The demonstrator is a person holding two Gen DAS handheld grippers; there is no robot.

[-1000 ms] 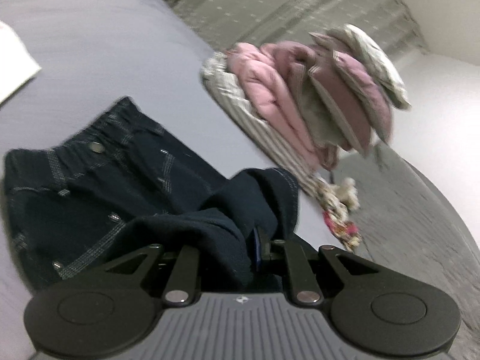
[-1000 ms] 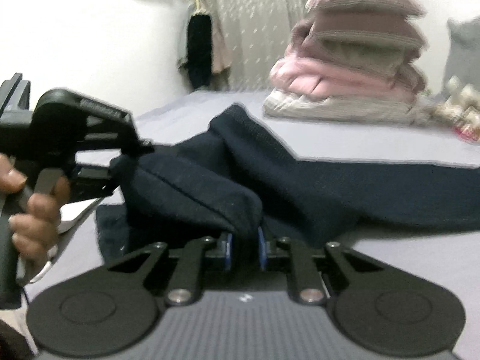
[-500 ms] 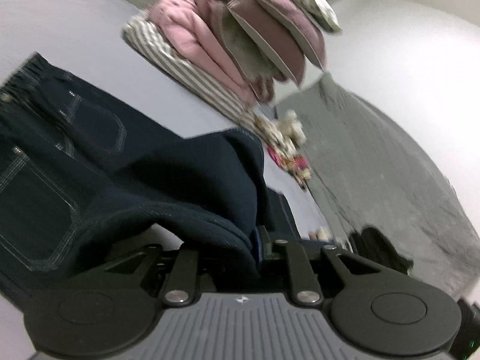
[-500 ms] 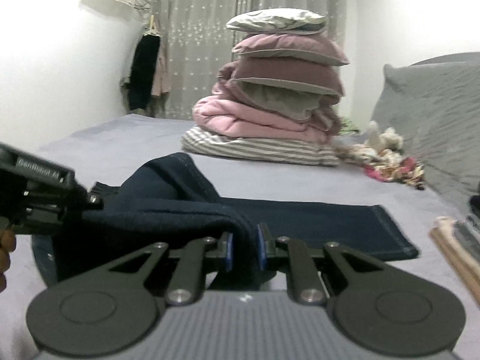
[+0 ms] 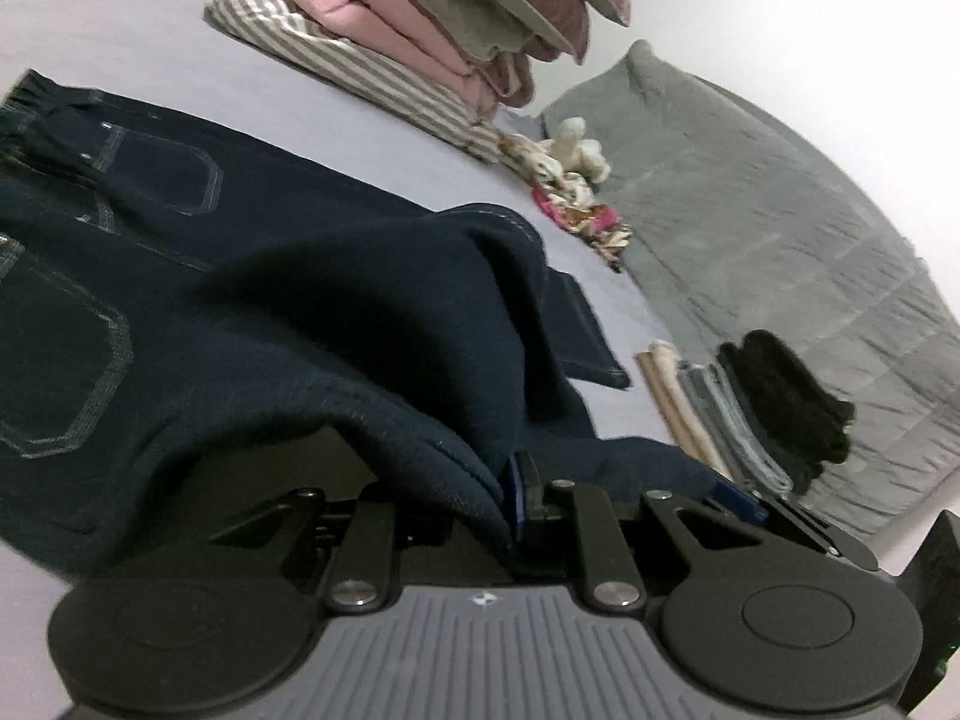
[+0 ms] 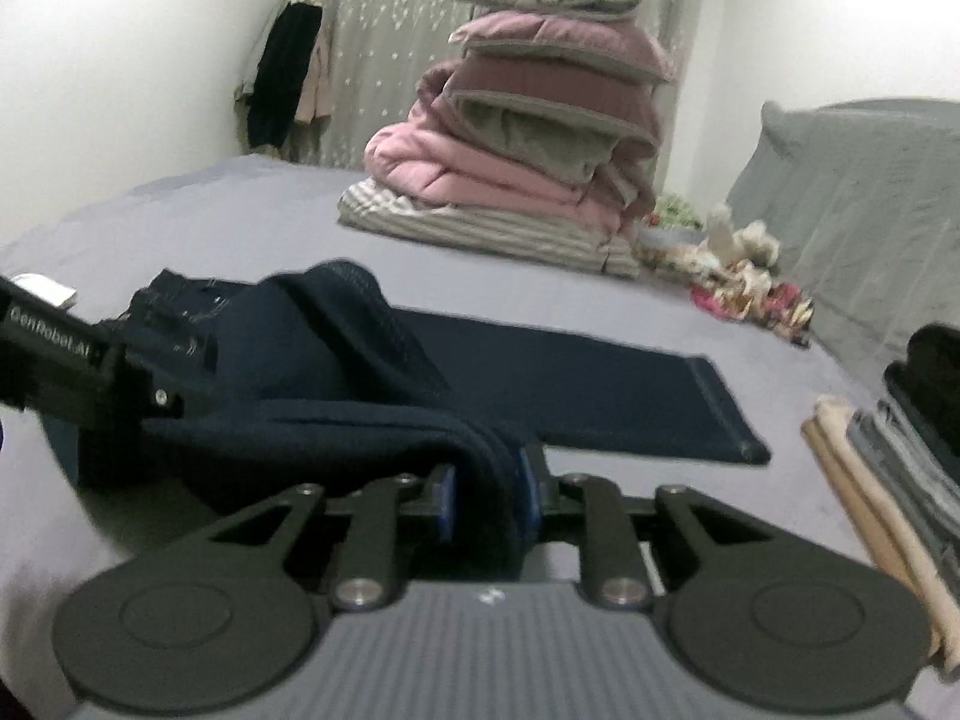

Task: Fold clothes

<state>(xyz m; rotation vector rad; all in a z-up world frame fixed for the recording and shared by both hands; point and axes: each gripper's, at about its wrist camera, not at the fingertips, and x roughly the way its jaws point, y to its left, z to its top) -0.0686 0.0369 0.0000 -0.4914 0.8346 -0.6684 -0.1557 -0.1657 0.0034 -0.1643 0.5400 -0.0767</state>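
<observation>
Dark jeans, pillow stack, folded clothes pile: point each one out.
dark jeans (image 5: 180,192), left wrist view, on the back pocket.
pillow stack (image 6: 540,78), right wrist view, on a mauve pillow.
folded clothes pile (image 5: 780,402), left wrist view, on the black garment.

We see a tall pile of pink quilts and pillows (image 6: 528,138) on the grey bed sheet (image 6: 240,222), a small heap of soft toys (image 6: 744,276) beside it, and dark garments (image 6: 282,72) hanging near the curtain (image 6: 384,30).
</observation>
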